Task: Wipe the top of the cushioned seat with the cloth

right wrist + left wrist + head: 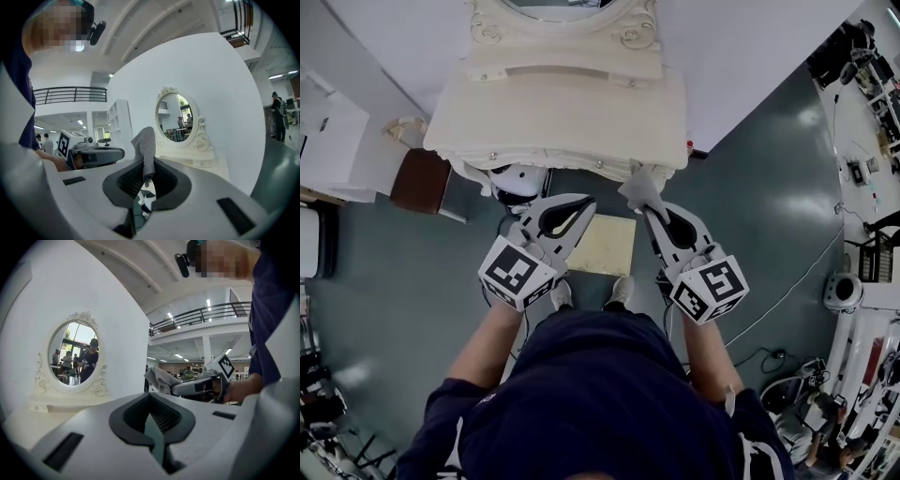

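Desk (562, 112), white and carved, with an oval mirror (177, 117), stands over the dark floor; a brown piece of furniture (420, 180) sits off its left corner. The cushioned seat (602, 246) stands low, just before the desk's front edge, between the two grippers and not yet touched. The right gripper (652, 212) has its fingers pinched on the grey cloth (639, 190) near one end only, so the cloth may bunch or slip free under pressure. The left gripper (581, 208), fingers closed on nothing, and the overhanging desk edge could crowd the wipe.
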Demonstrator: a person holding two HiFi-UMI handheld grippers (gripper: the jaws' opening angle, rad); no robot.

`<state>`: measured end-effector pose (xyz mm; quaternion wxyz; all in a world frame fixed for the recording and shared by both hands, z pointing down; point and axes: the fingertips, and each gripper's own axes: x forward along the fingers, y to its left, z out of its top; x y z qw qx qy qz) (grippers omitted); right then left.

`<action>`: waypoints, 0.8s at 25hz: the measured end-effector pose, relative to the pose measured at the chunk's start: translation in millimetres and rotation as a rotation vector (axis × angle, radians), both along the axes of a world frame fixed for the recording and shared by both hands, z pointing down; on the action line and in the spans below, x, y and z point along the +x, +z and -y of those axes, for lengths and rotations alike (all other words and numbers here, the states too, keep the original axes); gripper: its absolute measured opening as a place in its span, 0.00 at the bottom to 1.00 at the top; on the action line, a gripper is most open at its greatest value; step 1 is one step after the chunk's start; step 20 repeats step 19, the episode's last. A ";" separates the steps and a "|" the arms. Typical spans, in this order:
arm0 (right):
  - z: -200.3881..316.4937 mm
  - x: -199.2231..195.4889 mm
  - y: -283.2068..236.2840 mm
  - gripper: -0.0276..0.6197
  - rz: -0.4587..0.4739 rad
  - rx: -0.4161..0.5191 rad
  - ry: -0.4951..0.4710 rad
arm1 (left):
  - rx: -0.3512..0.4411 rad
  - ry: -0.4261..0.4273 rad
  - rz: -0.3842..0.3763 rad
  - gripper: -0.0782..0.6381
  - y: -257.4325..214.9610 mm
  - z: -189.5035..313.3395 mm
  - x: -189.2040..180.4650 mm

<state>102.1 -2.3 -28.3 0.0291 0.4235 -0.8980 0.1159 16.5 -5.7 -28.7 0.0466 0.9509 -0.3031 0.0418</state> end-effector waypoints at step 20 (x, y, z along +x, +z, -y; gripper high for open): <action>-12.7 -3.2 2.1 0.11 -0.010 -0.004 -0.019 | -0.001 -0.006 0.001 0.12 1.2 -11.1 -1.2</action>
